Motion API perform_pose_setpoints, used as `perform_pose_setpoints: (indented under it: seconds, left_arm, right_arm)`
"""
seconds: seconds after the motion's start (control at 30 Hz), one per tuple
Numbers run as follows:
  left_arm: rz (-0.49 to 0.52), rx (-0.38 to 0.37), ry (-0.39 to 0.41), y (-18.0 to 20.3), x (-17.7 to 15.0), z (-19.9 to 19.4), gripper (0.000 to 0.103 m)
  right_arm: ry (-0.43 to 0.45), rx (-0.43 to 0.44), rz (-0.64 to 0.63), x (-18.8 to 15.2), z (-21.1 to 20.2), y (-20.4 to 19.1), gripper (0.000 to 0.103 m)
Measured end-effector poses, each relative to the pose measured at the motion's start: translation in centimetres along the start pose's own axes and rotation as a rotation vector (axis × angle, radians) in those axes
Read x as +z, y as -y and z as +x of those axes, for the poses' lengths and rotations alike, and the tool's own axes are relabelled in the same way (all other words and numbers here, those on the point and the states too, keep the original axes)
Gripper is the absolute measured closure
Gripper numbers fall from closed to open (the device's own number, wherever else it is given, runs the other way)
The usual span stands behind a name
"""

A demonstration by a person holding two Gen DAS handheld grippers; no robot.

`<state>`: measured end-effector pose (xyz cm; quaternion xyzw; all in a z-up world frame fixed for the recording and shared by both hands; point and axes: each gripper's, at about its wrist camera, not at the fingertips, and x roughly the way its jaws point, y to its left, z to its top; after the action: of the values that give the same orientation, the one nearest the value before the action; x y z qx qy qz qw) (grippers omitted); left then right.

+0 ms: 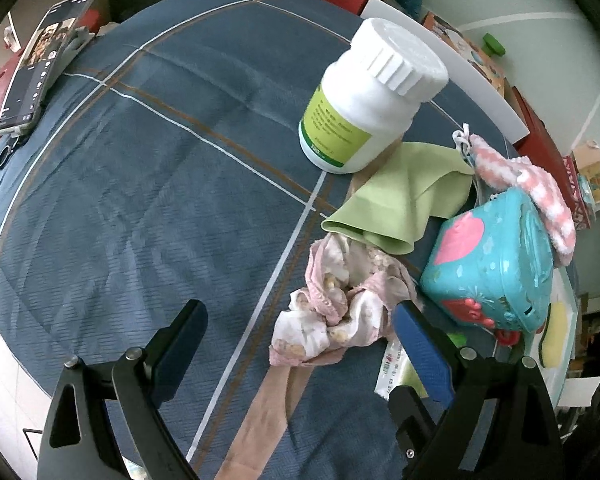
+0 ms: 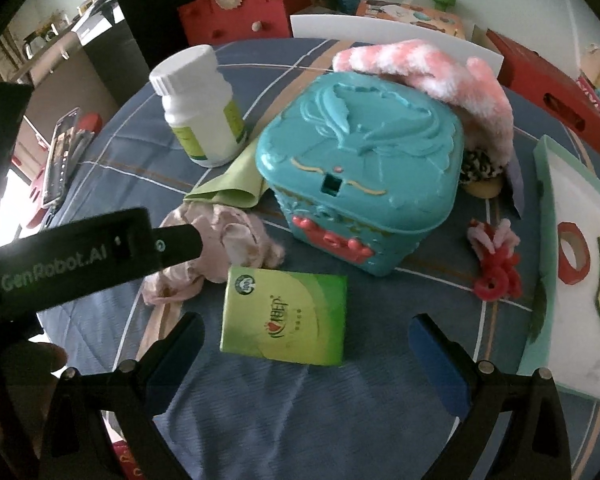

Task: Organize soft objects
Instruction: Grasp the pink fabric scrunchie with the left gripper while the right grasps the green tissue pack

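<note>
A crumpled pink-and-white cloth [image 1: 332,316] lies on the blue checked cover. My left gripper [image 1: 300,312] stands open around it, and the cloth bunches against the right finger. The right wrist view shows one of the left fingers [image 2: 180,240] touching this cloth [image 2: 228,240]. A green cloth [image 1: 396,196] lies just beyond it, and a beige stocking [image 1: 268,412] trails toward me. A fuzzy pink-and-white sock [image 2: 440,68] drapes over a teal plastic box [image 2: 364,160]. My right gripper [image 2: 306,328] is open, with a green tissue pack [image 2: 288,320] lying between its fingers.
A white bottle [image 1: 368,96] stands behind the green cloth. A phone [image 1: 40,64] leans at the far left. A red-and-pink pipe-cleaner bundle [image 2: 496,260] lies right of the box. A pale tray [image 2: 544,240] at the right edge holds a tape ring and a sponge.
</note>
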<state>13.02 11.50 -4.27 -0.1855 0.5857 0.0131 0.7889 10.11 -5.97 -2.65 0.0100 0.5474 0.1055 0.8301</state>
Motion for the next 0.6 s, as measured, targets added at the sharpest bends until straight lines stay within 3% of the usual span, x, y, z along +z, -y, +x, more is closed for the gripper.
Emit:
perform_pose_setpoints:
  seconds: [0.17,0.3,0.6]
  left_arm:
    - [0.020,-0.004,-0.004,1.1,-0.1,0.4,0.009]
    - [0.034,-0.001,-0.011,1.7,-0.1,0.8,0.009]
    - [0.047,0.001,-0.018,2.3,-0.3,1.7,0.011]
  right_arm:
    - [-0.004,0.012,-0.012,-0.1,0.1,0.0,0.004]
    - [-0.020,0.029,-0.024,-0.1,0.7,-0.2,0.021]
    - [-0.018,0.014,0.019,-0.2,0.6,1.4,0.023]
